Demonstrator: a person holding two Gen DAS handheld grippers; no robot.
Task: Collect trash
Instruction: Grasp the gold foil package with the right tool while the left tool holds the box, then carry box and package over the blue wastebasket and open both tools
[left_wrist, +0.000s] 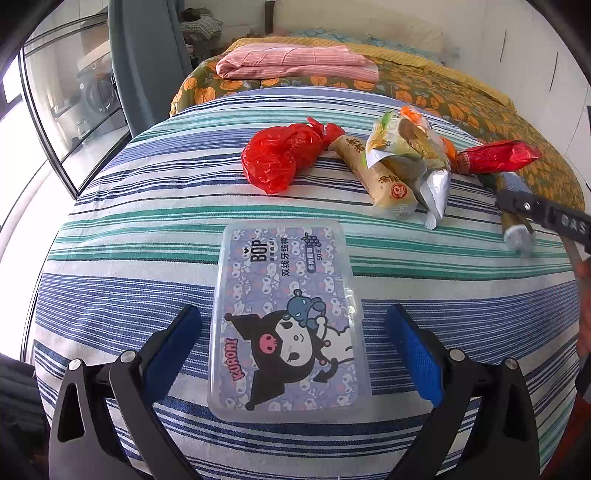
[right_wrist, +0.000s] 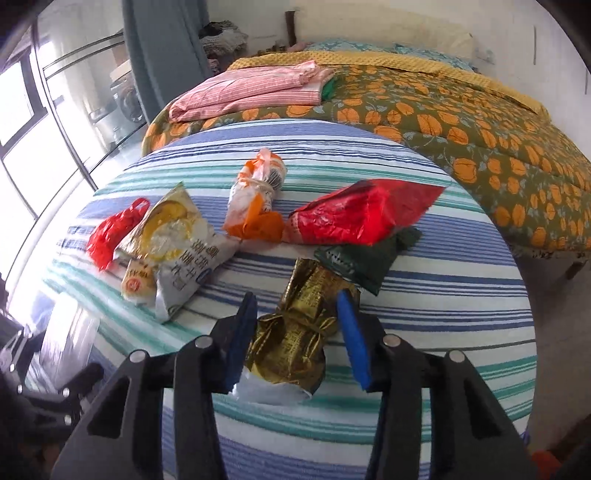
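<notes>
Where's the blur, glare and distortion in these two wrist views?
Left wrist: sharp on the plastic box; only the right tool at the frame edge smears; the window is blown out. Right wrist: softer overall, glare washes out the lower left, and the gold wrapper shows specular glints. Both views: fisheye bows the striped sheet, corners vignetted.

Each tool is matte black plastic with two angular, wedge-shaped fingers faced with bright blue ribbed pads — the left tool fills the lower corners of its view, the right tool the bottom of its own. Round silver screw heads sit at the finger pivots, and triangular cut-outs pierce the outer arms. At the right edge of the left view, the right tool's black bar carries pale letters — "DAS".
</notes>
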